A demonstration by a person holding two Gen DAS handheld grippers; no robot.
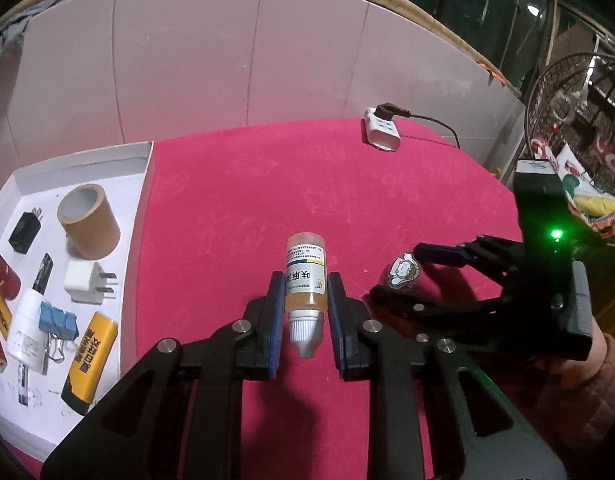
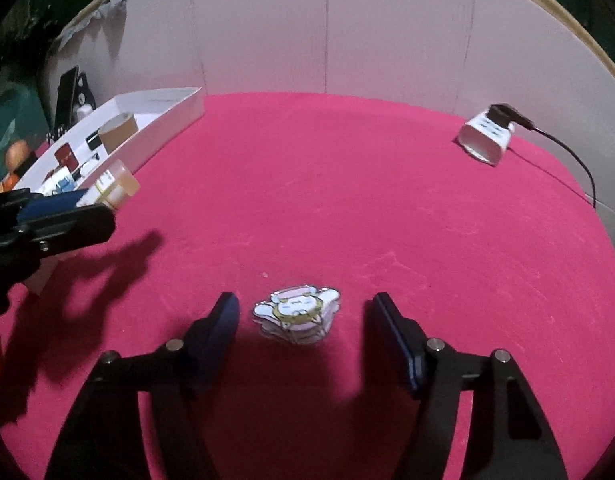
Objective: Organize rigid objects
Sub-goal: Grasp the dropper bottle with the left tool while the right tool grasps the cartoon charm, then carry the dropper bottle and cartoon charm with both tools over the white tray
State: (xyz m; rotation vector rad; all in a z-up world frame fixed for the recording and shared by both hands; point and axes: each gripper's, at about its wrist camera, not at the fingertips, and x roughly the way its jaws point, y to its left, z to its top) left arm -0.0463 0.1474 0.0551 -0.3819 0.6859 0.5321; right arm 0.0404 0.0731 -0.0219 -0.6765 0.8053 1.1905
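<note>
A small amber liquid bottle [image 1: 305, 264] with a white label and a silver-white cap hangs above the pink tabletop, cap toward the camera. My left gripper [image 1: 305, 292] is shut on it, pads pressing its sides; from the right wrist the bottle [image 2: 115, 184] shows near the box. A flat cartoon-figure badge [image 2: 295, 310] lies on the cloth. My right gripper [image 2: 303, 304] straddles the badge with gaps on both sides, open. In the left wrist view the right gripper [image 1: 397, 272] sits low around the badge [image 1: 403, 270].
A white shallow box [image 1: 143, 184] at the left holds a brown tape roll [image 1: 89, 224], a white charger [image 1: 87, 282], a black charger [image 1: 25, 232], blue binder clips [image 1: 57, 320] and several other small items. A white power strip [image 2: 485, 138] with a plugged cable lies at the back right.
</note>
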